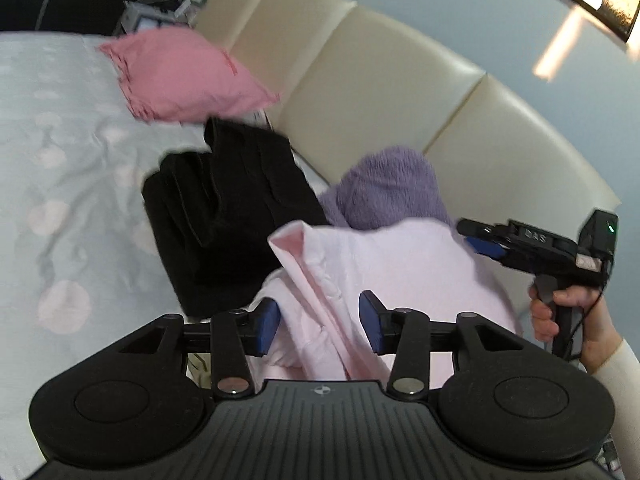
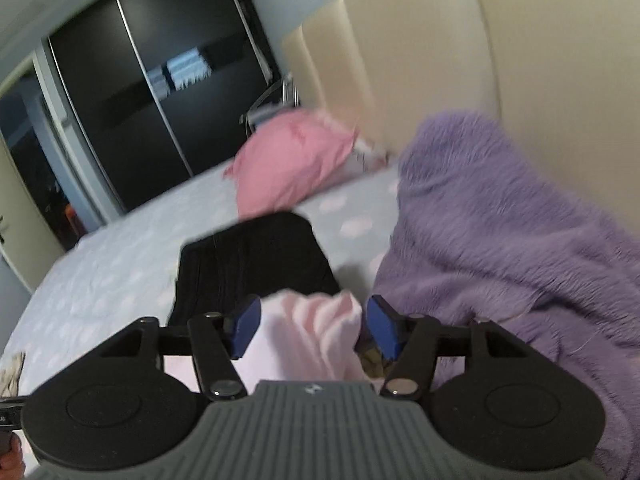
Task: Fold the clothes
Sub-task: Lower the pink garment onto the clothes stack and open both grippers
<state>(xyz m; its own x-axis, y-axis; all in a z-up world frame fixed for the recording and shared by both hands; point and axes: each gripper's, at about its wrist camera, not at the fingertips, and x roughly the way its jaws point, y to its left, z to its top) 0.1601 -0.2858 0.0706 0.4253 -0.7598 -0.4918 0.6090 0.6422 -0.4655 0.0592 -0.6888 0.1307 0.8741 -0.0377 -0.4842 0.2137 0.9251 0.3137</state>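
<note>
On bed near headboard, pale pink garment (image 1: 384, 264) lay bunched, fold ridge running between both tools. Left gripper (image 1: 319, 326) stood parted, pads clear of cloth, likely letting fold settle. Right gripper (image 2: 310, 326) likewise spread, fabric between jaws, not pinched. Black garment (image 1: 224, 208) at ten o'clock, probably done. Purple fleece (image 2: 500, 220) at two o'clock, pink pillow (image 1: 180, 76) beyond.

Each claw, left (image 1: 319, 322) and right (image 2: 311, 326), is matte black with blue pads (image 1: 269, 326), silver pivot screws and a ribbed body, while the hand (image 1: 560, 312) wears a cream sleeve (image 1: 618, 372).
</note>
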